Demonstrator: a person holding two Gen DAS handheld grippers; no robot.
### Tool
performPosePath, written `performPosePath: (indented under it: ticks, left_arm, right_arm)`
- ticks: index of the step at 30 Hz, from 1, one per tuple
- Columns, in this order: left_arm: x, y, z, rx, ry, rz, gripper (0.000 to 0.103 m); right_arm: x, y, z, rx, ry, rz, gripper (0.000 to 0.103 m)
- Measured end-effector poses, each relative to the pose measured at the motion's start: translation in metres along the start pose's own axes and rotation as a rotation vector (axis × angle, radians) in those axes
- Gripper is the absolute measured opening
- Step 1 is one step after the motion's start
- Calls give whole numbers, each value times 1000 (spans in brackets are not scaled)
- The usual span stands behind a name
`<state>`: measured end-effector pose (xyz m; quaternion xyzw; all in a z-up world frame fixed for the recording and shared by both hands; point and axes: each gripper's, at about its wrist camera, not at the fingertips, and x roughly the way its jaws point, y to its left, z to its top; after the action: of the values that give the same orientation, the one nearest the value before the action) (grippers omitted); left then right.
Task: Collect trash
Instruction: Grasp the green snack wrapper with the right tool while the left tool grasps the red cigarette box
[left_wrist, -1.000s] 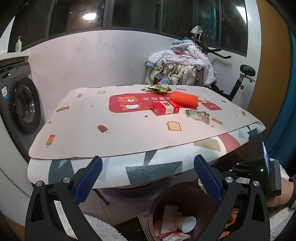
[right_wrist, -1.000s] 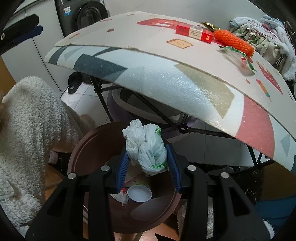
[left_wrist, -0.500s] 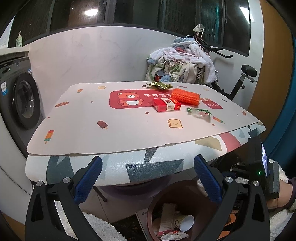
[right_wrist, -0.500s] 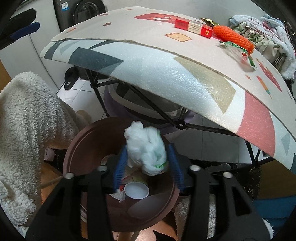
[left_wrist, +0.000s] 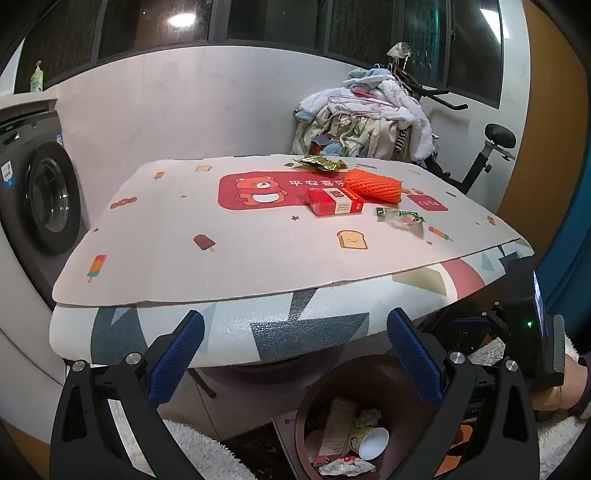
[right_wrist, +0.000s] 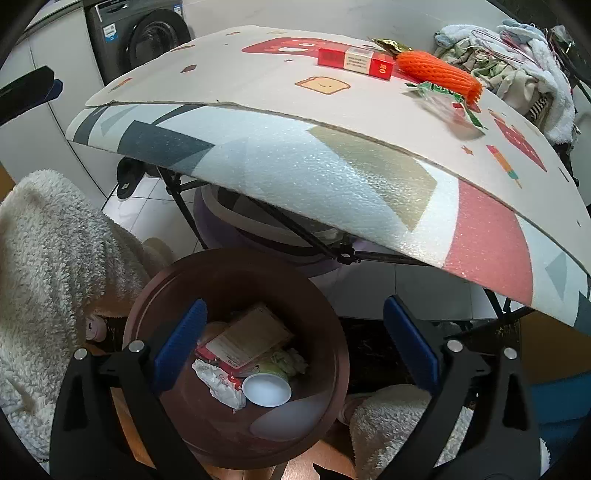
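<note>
Brown plastic forms the round trash bin (right_wrist: 236, 354) that sits on the floor directly beneath the right gripper (right_wrist: 291, 343), whose blue-padded jaws stand wide apart with nothing between them. They have just been opening: a second ago they pinched a crumpled white plastic bag with green print over the bin, and now that bag is out of the grip; a pale green-white wad (right_wrist: 286, 363) lies down among the rubbish, near the far side of the bin's contents. Whether this is the same bag cannot be told for certain.

Inside the bin lie a flat tan carton (right_wrist: 251, 338), a white paper cup (right_wrist: 266, 389) with its mouth facing up, and a crumpled white wrapper (right_wrist: 218, 384) touching the cup.

The left gripper (left_wrist: 295, 354) hovers before the table's (left_wrist: 221, 325) front edge, jaws wide and empty, as in the earlier frames. On the tabletop, well away from both grippers, a red box (left_wrist: 334, 201) lies just beside an orange foam net (left_wrist: 373, 184); a gold wrapper (left_wrist: 319, 162) sits behind them and a clear green-printed wrapper (left_wrist: 400, 218) in front, towards the right edge.
</note>
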<state>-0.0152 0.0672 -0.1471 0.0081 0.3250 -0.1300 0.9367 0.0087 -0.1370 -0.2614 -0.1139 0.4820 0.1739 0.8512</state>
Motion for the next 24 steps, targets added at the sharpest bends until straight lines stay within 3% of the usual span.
performPosePath:
  ticks: [14, 24]
  left_arm:
    - [4, 2, 0, -9, 17, 3, 97]
    - [8, 3, 6, -16, 38, -22, 97]
  right_arm:
    - [-5, -3, 0, 14, -16, -14, 97]
    - [-38, -31, 10, 134, -117, -49, 97]
